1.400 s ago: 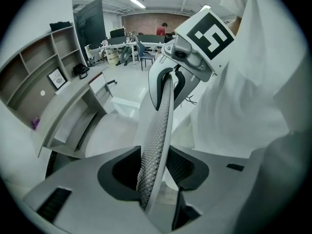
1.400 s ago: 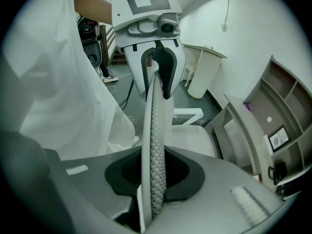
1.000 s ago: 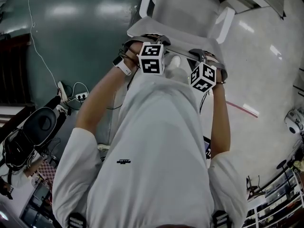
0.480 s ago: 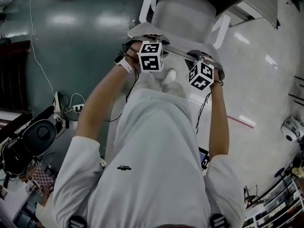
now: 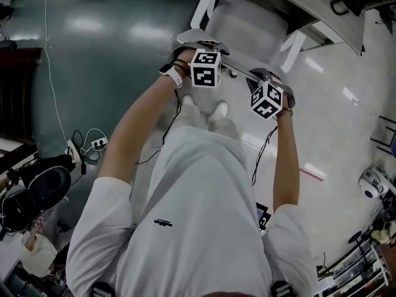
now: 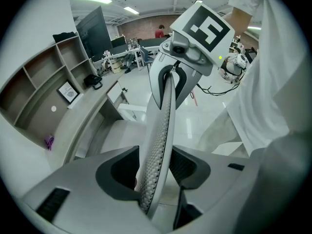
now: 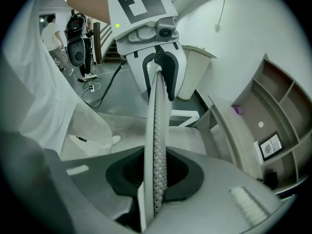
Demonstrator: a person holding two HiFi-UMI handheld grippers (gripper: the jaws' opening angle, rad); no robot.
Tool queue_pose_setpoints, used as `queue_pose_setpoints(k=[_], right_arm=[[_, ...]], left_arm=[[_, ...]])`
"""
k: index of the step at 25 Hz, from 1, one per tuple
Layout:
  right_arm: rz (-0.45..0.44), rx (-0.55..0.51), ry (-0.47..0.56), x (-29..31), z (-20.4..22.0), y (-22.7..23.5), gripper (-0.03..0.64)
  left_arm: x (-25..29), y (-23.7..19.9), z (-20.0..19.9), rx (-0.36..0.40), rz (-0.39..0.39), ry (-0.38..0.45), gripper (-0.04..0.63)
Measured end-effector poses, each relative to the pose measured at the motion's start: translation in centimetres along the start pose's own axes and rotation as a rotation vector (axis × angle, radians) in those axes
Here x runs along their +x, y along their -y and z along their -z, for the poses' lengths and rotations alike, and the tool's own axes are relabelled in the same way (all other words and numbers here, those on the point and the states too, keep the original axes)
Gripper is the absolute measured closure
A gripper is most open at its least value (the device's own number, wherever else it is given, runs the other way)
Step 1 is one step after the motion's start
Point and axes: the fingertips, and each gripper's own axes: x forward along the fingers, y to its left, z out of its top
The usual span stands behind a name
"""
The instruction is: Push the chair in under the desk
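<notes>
Mesh backrest (image 7: 157,130) clamped by right gripper (image 7: 155,179), left gripper (image 6: 153,172) opening around it

Office: desk (image 6: 85,113), monitor (image 6: 95,30), shelves (image 6: 41,77)

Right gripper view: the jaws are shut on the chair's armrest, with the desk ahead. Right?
Wrong part: the right gripper is shut on the top edge of the chair's mesh backrest, as the right gripper view shows. The desk is ahead, as you said.
</notes>
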Motion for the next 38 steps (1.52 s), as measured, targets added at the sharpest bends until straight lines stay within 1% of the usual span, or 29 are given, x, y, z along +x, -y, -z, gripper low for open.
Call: queue_pose_setpoints(k=[6, 12, 14, 17, 19, 21, 24, 27, 32, 36, 38], right_arm=[[0.018, -0.018, 0.000, 0.6, -0.2, 2.7, 0.552], [0.000, -0.020, -0.003, 0.9, 0.6, 5.5, 0.551], [0.017, -0.037, 0.001, 0.9, 0.8, 6.5, 0.552], [0.054, -0.065, 0.006, 0.8, 1.3, 7.5, 0.554], [0.061, -0.085, 0.009, 0.9, 1.3, 7.8, 0.554], [0.070, -0.111, 0.015, 0.9, 1.2, 8.3, 0.552], [0.079, -0.135, 0.017, 1.0, 1.5, 8.9, 0.551], [0.060, -0.127, 0.015, 1.1, 1.6, 9.7, 0.552], [0.064, -0.122, 0.017, 1.7, 1.5, 11.9, 0.552], [0.060, -0.103, 0.014, 2.0, 1.6, 14.0, 0.552], [0.069, -0.103, 0.016, 2.2, 1.5, 15.1, 0.552]], left_arm=[[0.1, -2.6, -0.5, 0.012, -0.005, 0.006, 0.411], [1.5, -5.2, -1.2, 0.043, -0.072, 0.002, 0.419], [1.9, -6.1, -1.4, 0.039, -0.056, -0.018, 0.425], [2.3, -6.8, -2.0, 0.023, -0.007, -0.055, 0.430], [2.4, -7.0, -1.8, 0.012, 0.021, -0.076, 0.431], [2.4, -7.3, -1.8, 0.007, 0.032, -0.084, 0.440], [2.5, -7.6, -2.1, 0.013, 0.016, -0.072, 0.446], [2.7, -8.4, -2.3, 0.016, -0.002, -0.066, 0.446], [3.2, -10.7, -2.3, 0.008, 0.002, -0.089, 0.445], [3.7, -13.0, -2.6, 0.030, -0.043, -0.083, 0.442], [3.9, -14.1, -2.6, 0.038, -0.053, -0.090, 0.442]])
